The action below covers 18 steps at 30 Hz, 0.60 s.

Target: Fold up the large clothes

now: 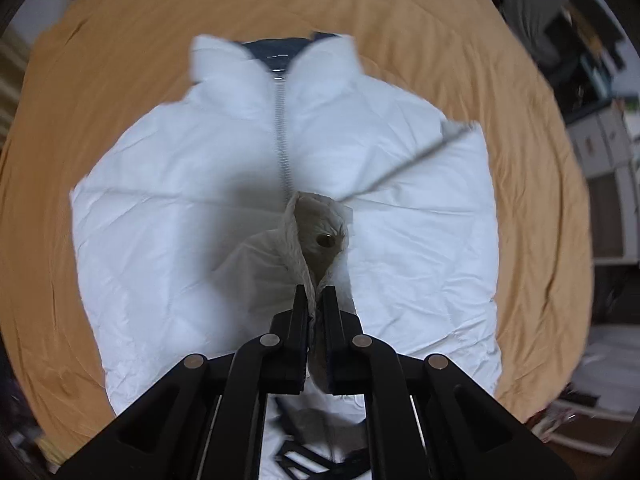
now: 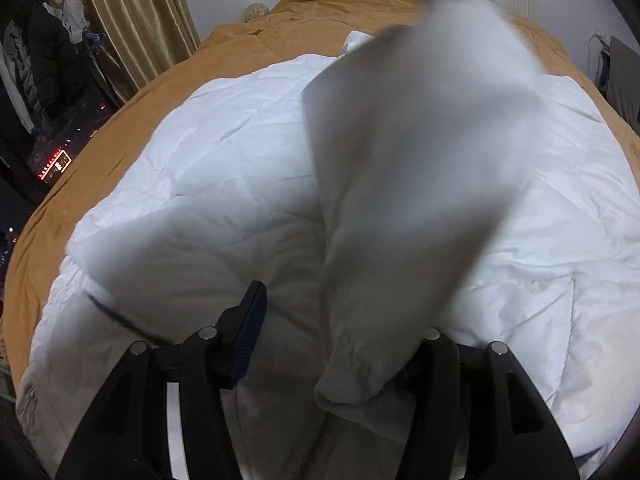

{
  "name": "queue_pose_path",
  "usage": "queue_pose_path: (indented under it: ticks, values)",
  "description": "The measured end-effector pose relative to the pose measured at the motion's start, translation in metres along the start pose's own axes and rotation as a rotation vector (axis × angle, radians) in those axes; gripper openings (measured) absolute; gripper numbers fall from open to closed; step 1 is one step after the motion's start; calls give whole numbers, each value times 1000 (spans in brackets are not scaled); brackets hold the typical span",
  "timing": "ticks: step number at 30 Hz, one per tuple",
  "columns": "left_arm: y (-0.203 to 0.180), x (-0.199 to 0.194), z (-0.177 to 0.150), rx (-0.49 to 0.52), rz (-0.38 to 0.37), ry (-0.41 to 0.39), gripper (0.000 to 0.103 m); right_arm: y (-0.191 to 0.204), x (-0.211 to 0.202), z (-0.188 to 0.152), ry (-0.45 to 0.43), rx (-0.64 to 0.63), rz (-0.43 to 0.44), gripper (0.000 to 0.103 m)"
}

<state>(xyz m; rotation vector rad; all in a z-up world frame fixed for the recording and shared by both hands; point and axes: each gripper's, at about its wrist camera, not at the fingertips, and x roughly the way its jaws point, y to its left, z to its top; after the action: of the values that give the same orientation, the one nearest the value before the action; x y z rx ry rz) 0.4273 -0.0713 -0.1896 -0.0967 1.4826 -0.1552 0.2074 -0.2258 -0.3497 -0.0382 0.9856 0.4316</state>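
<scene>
A white quilted jacket (image 1: 192, 208) lies front up on an orange bedspread (image 1: 520, 184), zipper (image 1: 282, 140) closed, with its navy-lined collar at the far end. My left gripper (image 1: 314, 294) points straight down over the jacket's middle and is shut on a raised fold of white fabric (image 1: 316, 236) with a beige inside and a dark snap button. In the right wrist view the jacket (image 2: 224, 152) fills the bed. A blurred white sleeve (image 2: 408, 184) hangs from above, down between the fingers of my right gripper (image 2: 340, 312). The left pad (image 2: 252, 320) stands clear of the sleeve, which hides the right pad.
Gold curtains (image 2: 132, 20) and a rack of dark clothes (image 2: 44, 60) stand left of the bed. A woven ball (image 2: 256, 11) rests at the bed's far end. Shelves and boxes (image 1: 600, 148) crowd the floor to the right of the bed.
</scene>
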Motion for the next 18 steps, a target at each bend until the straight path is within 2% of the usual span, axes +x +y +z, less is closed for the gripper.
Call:
queue_pose_path:
  ticks: [2, 5, 8, 10, 13, 15, 18]
  values:
    - [45, -10, -15, -63, -63, -10, 5, -6, -19, -4, -25, 4, 24, 62]
    - [99, -9, -39, -119, -106, -19, 5, -20, -42, -4, -58, 64, 48, 67]
    - [148, 7, -70, -158, -129, -15, 5, -37, -59, 1, -87, 138, 93, 69]
    - [173, 29, -85, -192, -135, -9, 5, -45, -63, 5, -100, 189, 92, 69]
    - [209, 65, -105, -256, -178, 20, 4, -51, -57, 13, -105, 264, 126, 70]
    - [229, 89, -118, -307, -225, 46, 1, -43, -44, 19, -78, 252, 138, 70]
    - [247, 104, -128, -354, -324, 15, 1, -24, -9, 23, 0, 207, 105, 69]
